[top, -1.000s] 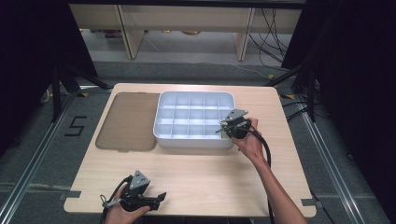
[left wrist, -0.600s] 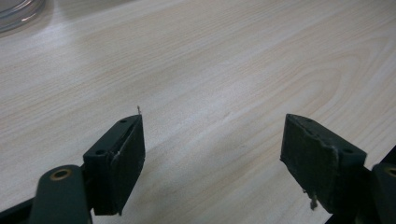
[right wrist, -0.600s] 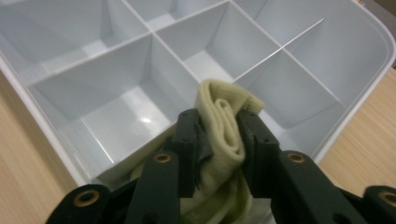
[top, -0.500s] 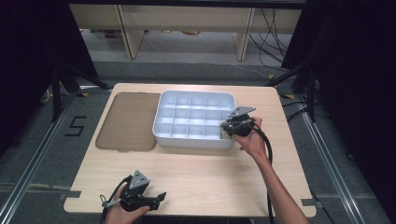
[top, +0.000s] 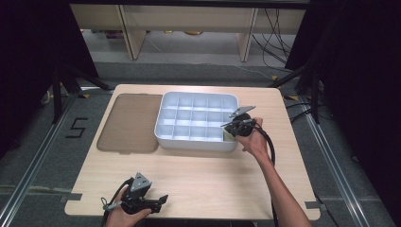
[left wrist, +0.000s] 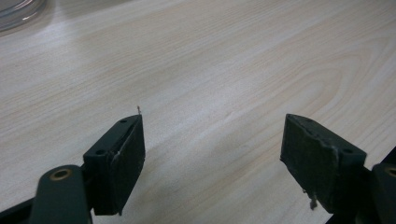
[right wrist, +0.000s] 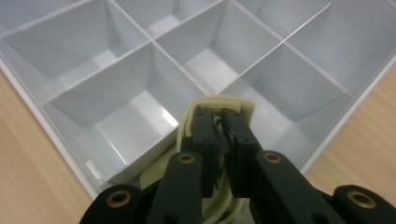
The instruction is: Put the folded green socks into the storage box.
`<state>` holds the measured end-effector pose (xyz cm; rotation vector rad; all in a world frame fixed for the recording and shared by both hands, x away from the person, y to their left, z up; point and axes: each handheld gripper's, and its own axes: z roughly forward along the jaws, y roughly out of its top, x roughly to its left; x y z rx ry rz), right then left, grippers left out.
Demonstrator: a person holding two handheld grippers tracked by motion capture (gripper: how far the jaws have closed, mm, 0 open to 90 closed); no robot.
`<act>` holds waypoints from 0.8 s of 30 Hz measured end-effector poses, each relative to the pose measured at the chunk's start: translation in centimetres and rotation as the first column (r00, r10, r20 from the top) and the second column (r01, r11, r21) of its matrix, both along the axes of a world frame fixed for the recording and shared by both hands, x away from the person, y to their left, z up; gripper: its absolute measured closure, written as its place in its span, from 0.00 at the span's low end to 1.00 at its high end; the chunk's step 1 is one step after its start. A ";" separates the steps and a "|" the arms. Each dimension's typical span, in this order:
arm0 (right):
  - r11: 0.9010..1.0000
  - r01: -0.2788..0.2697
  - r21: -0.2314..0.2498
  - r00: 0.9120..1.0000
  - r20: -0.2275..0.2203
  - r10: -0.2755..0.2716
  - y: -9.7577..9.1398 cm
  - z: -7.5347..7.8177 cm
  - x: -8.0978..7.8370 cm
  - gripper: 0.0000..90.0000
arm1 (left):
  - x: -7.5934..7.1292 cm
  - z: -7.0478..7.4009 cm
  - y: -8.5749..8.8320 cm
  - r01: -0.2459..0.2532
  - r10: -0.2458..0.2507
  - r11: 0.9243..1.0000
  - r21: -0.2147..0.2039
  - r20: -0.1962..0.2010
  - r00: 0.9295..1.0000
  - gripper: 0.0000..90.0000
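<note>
We note a white compartment tray (top: 196,120) on the wooden table (top: 203,175), its cells bare apart from the near right corner cell. There the right gripper (right wrist: 219,128), jaws just closed, pinches a cream elastic band (right wrist: 219,103), folded over the jaw tips; its long axis we cannot make out. A brown lid (top: 128,123) lies just left of the tray. Floor marking reads "5" (top: 76,127). The left gripper (left wrist: 212,154) rests near the table's front edge, jaws spread, holding nothing.
</note>
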<state>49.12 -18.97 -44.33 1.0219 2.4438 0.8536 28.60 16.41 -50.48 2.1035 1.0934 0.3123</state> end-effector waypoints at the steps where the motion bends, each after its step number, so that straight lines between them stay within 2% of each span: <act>1: 1.000 0.003 -0.010 1.000 -0.016 -0.004 0.3 -0.4 0.2 0.95 | -0.1 0.0 -0.1 -0.017 0.017 1.000 -0.011 -0.005 1.000 0.24; 2: 1.000 0.003 -0.010 1.000 -0.016 -0.004 0.3 -0.4 0.2 0.95 | -0.1 0.0 -0.1 -0.017 0.017 1.000 -0.011 -0.005 1.000 0.24; 5: 0.998 -0.021 -0.058 0.998 -0.053 0.017 0.6 -0.6 0.6 0.95 | 0.0 0.0 0.0 0.005 -0.005 1.000 -0.002 0.002 1.000 0.24; 9: 0.996 -0.026 -0.088 0.996 -0.090 0.018 1.0 -1.0 0.7 0.95 | -0.1 0.0 0.0 -0.001 0.001 1.000 -0.007 -0.002 1.000 0.24; 14: 0.995 -0.040 -0.097 0.993 -0.113 0.029 1.0 -1.1 0.9 0.95 | 0.0 0.0 0.0 0.000 0.000 1.000 -0.003 -0.001 1.000 0.24; 15: 0.994 -0.036 -0.105 0.991 -0.135 0.022 1.1 -1.2 0.9 0.95 | 0.0 -0.1 0.0 0.000 0.000 1.000 -0.006 0.002 1.000 0.24; 18: 0.993 -0.039 -0.113 0.988 -0.152 0.021 1.2 -1.4 1.2 0.95 | 0.0 0.0 0.0 -0.005 0.005 1.000 -0.003 -0.003 1.000 0.24; 19: 0.992 -0.030 -0.125 0.985 -0.174 0.008 1.4 -1.4 1.2 0.95 | -0.1 0.0 0.0 -0.013 0.013 1.000 -0.009 0.003 1.000 0.24; 22: 0.991 -0.039 -0.131 0.985 -0.173 0.016 1.4 -1.4 1.3 0.95 | -0.1 0.0 0.0 -0.015 0.015 1.000 -0.011 0.003 1.000 0.24; 23: 0.991 -0.005 -0.134 0.978 -0.209 -0.023 1.5 -1.3 1.1 0.95 | -0.1 0.0 0.0 -0.012 0.013 1.000 -0.010 0.002 1.000 0.24; 24: 0.991 -0.012 -0.133 0.977 -0.212 -0.017 1.4 -1.2 1.2 0.95 | -0.1 0.1 0.0 -0.010 0.010 1.000 -0.010 0.000 1.000 0.24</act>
